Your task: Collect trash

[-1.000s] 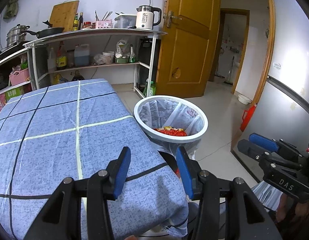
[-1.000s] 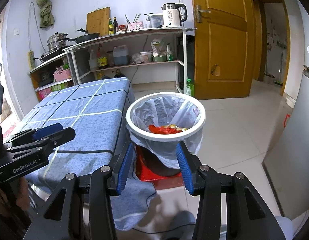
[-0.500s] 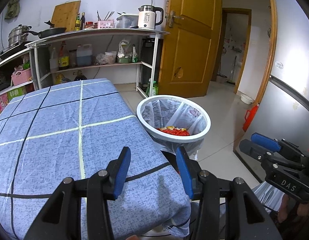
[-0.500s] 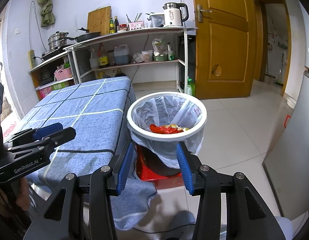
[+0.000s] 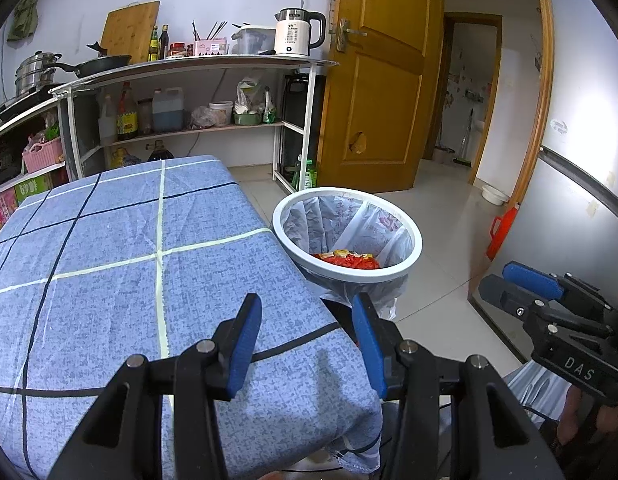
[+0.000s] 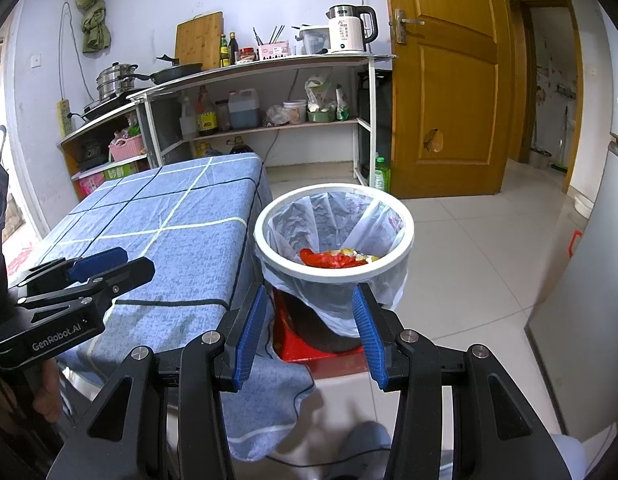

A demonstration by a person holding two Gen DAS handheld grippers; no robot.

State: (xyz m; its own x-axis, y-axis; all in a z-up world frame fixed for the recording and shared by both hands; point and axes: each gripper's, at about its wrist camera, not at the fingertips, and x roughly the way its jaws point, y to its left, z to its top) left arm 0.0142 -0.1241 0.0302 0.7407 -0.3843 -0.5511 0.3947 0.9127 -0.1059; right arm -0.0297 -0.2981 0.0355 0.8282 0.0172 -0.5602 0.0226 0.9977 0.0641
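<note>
Beside table (image 5: 109,264), lined bin (image 6: 333,268) — kettle (image 6: 351,34) behind

Both wrist views face shelf wall; share lined bin (image 5: 405,276) (image 6: 269,264), table (image 5: 109,248) (image 6: 181,240).

Home kitchen: kettle (image 5: 299,32), pans (image 5: 103,63), cooking-oil shelves (image 5: 197,130).

Table with blue checked cloth (image 5: 109,264) fills the near left. Far wall: two-tier metal shelf (image 5: 213,65). Top tier has cutting board (image 5: 129,30) leaning on wall, frying pan (image 5: 105,65), steamer pot (image 5: 33,72) far left, white electric kettle (image 5: 297,32) at right end. Lower tier holds oil bottles and a blue jerrycan (image 5: 167,109). Wooden door (image 5: 383,76) right of shelf, open. Red container (image 5: 501,231) on floor, far right.
</note>
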